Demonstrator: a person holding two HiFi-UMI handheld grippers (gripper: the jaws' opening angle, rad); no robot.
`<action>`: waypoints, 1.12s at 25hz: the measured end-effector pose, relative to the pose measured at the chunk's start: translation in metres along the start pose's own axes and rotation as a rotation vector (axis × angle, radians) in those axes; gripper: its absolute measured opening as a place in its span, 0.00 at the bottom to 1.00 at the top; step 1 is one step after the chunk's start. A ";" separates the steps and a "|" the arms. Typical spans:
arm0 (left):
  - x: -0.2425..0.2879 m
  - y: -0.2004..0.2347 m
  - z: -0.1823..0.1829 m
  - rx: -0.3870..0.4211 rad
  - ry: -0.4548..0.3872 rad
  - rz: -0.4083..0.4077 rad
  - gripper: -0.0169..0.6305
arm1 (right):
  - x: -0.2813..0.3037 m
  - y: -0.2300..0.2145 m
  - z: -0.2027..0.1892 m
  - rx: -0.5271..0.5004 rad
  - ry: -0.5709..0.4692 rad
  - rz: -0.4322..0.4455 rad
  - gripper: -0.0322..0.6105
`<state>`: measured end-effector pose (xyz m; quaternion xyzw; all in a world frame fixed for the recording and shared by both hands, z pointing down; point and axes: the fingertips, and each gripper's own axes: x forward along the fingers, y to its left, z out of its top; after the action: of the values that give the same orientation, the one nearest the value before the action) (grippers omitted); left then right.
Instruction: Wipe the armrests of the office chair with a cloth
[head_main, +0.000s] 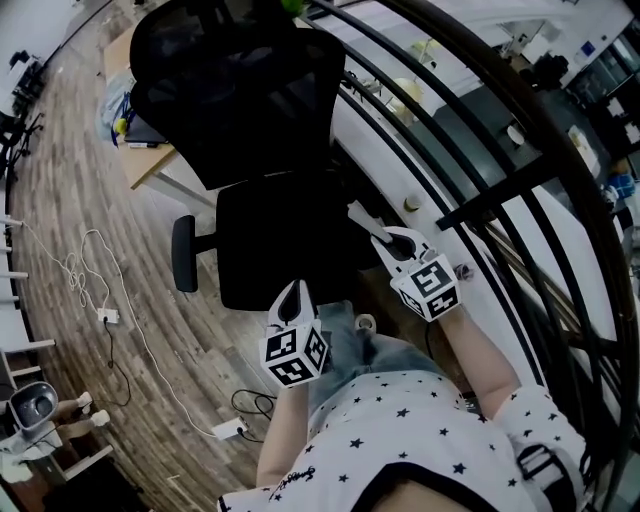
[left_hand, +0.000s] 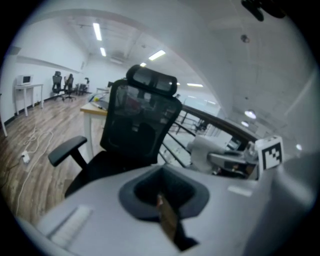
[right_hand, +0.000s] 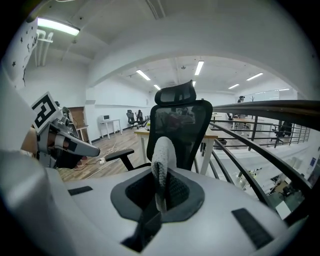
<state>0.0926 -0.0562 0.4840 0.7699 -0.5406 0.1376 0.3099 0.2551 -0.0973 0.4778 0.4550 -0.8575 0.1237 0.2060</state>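
The office chair (head_main: 262, 180) stands ahead of both grippers, its seat facing the person and its mesh back beyond. Its one plainly visible armrest (head_main: 183, 253) sits out to the left of the left gripper (head_main: 294, 294), well apart from it and with nothing touching it. In the left gripper view the same armrest shows ahead and to the left of the jaws.

The left gripper hovers over the near edge of the seat. Its jaws are drawn together into a thin edge, and I can see nothing between them, though that view is soft.

Further right, the right gripper (head_main: 383, 237) is held at the seat's right side, a little further forward than the left one. Its jaws are clamped on the cloth (right_hand: 162, 159), a pale, knobbly fold that stands up out of them and pokes forward toward the chair back. From the head view the cloth shows as a small white strip just beyond the jaw tips.

The chair's other armrest can't be made out in any view. Whether the cloth touches the chair can't be told. A dark railing (head_main: 480, 200) runs past on the right.
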 end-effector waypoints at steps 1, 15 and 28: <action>0.005 -0.001 -0.003 0.000 0.014 -0.006 0.04 | 0.004 -0.006 -0.004 0.002 0.011 -0.008 0.09; 0.069 0.003 -0.021 0.018 0.164 -0.065 0.04 | 0.078 -0.069 -0.046 -0.011 0.133 -0.056 0.09; 0.096 0.015 -0.031 -0.003 0.215 -0.064 0.04 | 0.138 -0.107 -0.088 -0.071 0.261 -0.053 0.09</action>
<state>0.1186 -0.1114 0.5655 0.7669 -0.4797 0.2087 0.3717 0.2963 -0.2221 0.6220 0.4498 -0.8151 0.1459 0.3347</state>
